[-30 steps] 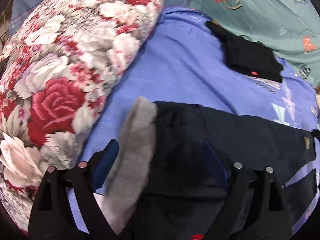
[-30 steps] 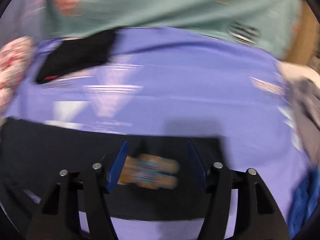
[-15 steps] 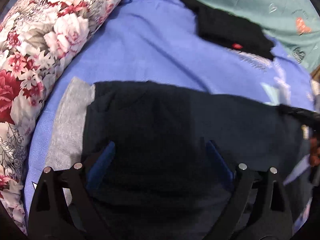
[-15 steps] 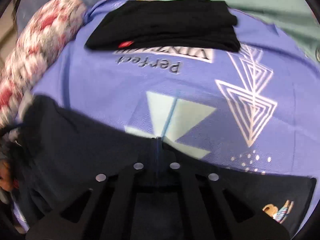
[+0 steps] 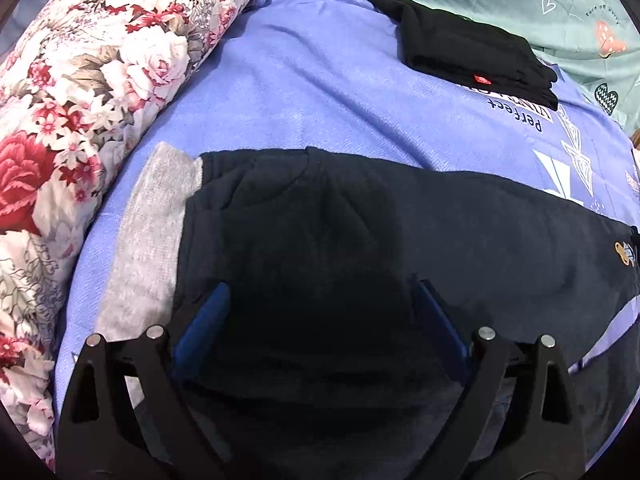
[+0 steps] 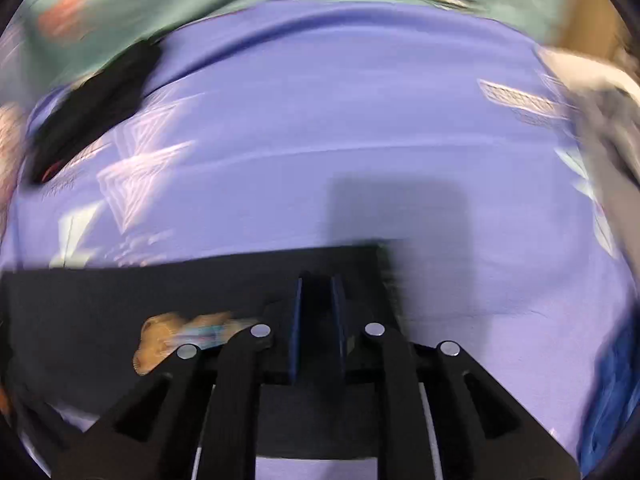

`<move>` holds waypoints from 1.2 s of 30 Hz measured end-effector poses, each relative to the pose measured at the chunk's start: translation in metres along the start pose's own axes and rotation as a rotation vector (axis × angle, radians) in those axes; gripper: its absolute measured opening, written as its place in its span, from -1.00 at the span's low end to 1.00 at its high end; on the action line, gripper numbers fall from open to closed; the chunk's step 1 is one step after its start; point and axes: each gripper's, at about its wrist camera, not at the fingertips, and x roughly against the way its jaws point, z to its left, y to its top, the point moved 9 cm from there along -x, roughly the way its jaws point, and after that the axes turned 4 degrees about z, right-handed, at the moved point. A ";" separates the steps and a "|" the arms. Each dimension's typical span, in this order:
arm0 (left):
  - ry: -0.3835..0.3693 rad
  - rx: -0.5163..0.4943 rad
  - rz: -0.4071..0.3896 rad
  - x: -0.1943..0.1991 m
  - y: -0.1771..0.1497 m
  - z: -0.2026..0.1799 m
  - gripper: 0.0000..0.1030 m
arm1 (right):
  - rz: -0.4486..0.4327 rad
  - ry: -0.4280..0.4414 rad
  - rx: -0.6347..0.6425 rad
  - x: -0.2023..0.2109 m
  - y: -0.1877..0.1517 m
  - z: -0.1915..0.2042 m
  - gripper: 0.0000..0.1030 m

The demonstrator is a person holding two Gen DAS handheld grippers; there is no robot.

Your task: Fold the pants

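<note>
The dark navy fleece pants (image 5: 360,232) with a grey ribbed waistband (image 5: 152,240) lie spread flat on the purple patterned bedsheet (image 5: 312,80), beside a floral rose-print pillow (image 5: 92,92); the left gripper (image 5: 320,312) hovers over them with its blue-padded fingers spread wide, holding nothing. The right gripper (image 6: 317,312) is clenched on the pants' hem edge, near a small embroidered bear patch (image 6: 180,336); a folded black garment (image 5: 476,56) rests well apart.

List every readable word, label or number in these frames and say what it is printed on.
"Perfect": on the purple bed sheet, seen upside down in the left wrist view.
Boxed word beside it: partly hidden by the folded black garment, unreadable.
Small script on the green sheet: too small.
Right wrist view: blurred, nothing readable.
</note>
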 end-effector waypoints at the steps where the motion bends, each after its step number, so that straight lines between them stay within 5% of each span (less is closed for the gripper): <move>1: -0.003 0.003 0.000 0.003 -0.001 0.001 0.83 | 0.014 0.093 0.056 0.005 -0.011 0.017 -0.69; 3: -0.003 0.002 0.000 0.007 -0.003 0.003 0.87 | 0.039 0.095 0.176 0.006 -0.031 0.035 -0.39; 4: 0.002 0.001 0.000 0.009 -0.004 0.004 0.88 | 0.060 0.020 0.207 0.001 -0.041 0.030 -0.38; 7: 0.040 0.020 0.011 0.012 -0.009 0.016 0.88 | 0.019 -0.111 0.023 0.006 -0.036 -0.011 -0.41; 8: 0.037 0.042 0.019 0.016 -0.012 0.021 0.88 | 0.005 -0.160 -0.033 0.014 -0.039 -0.020 -0.58; 10: 0.017 0.053 0.013 0.026 -0.018 0.023 0.88 | -0.050 -0.055 0.018 0.039 -0.052 0.008 -0.40; 12: 0.012 0.036 -0.004 0.041 -0.028 0.023 0.91 | -0.051 0.043 0.086 0.057 -0.075 0.039 -0.01; 16: 0.023 -0.006 -0.020 0.057 -0.049 0.021 0.96 | 0.100 0.248 0.139 0.059 -0.154 0.087 0.11; 18: 0.028 -0.014 -0.006 0.058 -0.064 0.023 0.96 | 0.146 0.205 0.156 0.047 -0.177 0.093 0.11; 21: 0.059 -0.040 0.032 0.054 -0.084 0.030 0.96 | 0.092 0.155 0.088 0.049 -0.181 0.058 0.09; 25: 0.070 -0.057 0.099 0.042 -0.106 0.043 0.96 | 0.034 -0.053 -0.074 0.057 -0.175 0.001 0.10; 27: 0.054 -0.056 0.117 0.042 -0.114 0.046 0.96 | 0.041 -0.017 -0.034 0.059 -0.178 0.016 0.12; 30: 0.052 -0.070 0.116 0.049 -0.121 0.047 0.96 | 0.090 0.180 0.077 0.064 -0.194 0.061 0.20; 36: 0.026 -0.054 0.142 0.059 -0.137 0.058 0.96 | 0.104 -0.021 0.073 0.052 -0.195 0.052 0.21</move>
